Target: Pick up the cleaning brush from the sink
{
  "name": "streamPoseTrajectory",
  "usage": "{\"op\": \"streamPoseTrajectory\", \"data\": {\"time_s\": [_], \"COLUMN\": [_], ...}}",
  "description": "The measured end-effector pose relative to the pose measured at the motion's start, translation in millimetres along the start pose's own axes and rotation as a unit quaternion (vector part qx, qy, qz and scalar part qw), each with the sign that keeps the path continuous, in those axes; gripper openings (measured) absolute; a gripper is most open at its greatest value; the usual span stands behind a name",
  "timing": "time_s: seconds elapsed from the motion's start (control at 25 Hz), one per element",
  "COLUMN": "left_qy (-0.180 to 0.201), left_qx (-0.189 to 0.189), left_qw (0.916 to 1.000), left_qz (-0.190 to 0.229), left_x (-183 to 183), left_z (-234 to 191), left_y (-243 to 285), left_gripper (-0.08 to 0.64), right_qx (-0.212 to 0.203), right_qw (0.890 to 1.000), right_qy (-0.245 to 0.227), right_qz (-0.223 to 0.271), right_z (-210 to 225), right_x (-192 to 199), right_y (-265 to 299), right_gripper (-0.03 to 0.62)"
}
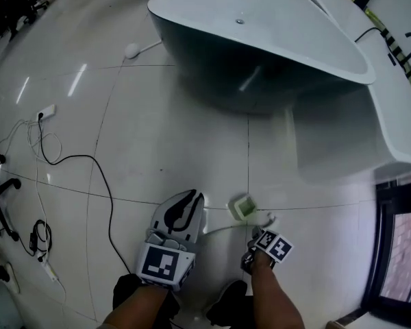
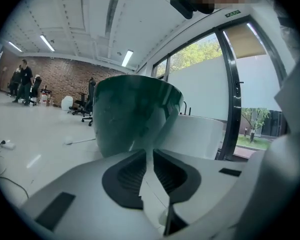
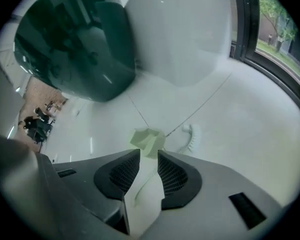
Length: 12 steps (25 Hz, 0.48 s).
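Note:
The white cleaning brush [image 1: 268, 219] lies on the pale floor tiles, not in the sink, with its thin handle running left. Beside it stands a small pale green cube-shaped holder [image 1: 244, 208]. My right gripper [image 1: 257, 237] points steeply down just short of them. In the right gripper view its jaws [image 3: 149, 154] stand open over the handle without touching it, with the holder [image 3: 149, 140] and the bristled head [image 3: 191, 135] just ahead. My left gripper [image 1: 190, 199] hovers low to the left, shut and empty [image 2: 150, 151]. The dark green sink [image 1: 212, 60] stands beyond.
A white curved counter [image 1: 397, 115] and a dark window frame [image 1: 390, 252] bound the right side. A power strip [image 1: 46, 112] with black and white cables lies on the floor at left, by a chair base [image 1: 0, 190]. People stand far off [image 2: 22, 79].

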<state>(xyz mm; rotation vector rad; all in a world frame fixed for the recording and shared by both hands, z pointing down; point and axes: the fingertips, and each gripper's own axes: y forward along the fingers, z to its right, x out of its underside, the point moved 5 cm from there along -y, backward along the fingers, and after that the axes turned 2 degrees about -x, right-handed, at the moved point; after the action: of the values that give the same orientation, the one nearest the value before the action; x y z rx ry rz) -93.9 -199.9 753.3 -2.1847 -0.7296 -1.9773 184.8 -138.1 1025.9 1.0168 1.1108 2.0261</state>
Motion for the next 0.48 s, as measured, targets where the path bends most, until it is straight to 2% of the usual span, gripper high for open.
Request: {"op": "streamPoseTrajectory", "data": {"time_s": [0.08, 0.24, 0.36, 0.48], "left_qy": [-0.007, 0.000, 0.014, 0.030], "left_qx": [0.007, 0.027, 0.041, 0.057], "left_qw": [1.0000, 0.9993, 0.9987, 0.9976], "left_qz": [0.002, -0.026, -0.026, -0.026], "left_x": [27, 74, 89, 98], "left_z": [-6, -14, -15, -15], "left_y": [13, 35, 45, 48], "left_gripper": [0.044, 0.041, 0.041, 0.035], "right_qx": [0.022, 0.053, 0.095, 0.114], "right_qw": [0.999, 0.996, 0.993, 0.990], "right_qy": [0.020, 0.061, 0.066, 0.078], "right_qz": [-0.013, -0.025, -0.036, -0.029], "right_z": [22, 50, 71, 84], "right_x": [16, 34, 44, 48], "right_y": [45, 116, 151, 171], "right_gripper": [0.107, 0.107, 0.107, 0.107]}}
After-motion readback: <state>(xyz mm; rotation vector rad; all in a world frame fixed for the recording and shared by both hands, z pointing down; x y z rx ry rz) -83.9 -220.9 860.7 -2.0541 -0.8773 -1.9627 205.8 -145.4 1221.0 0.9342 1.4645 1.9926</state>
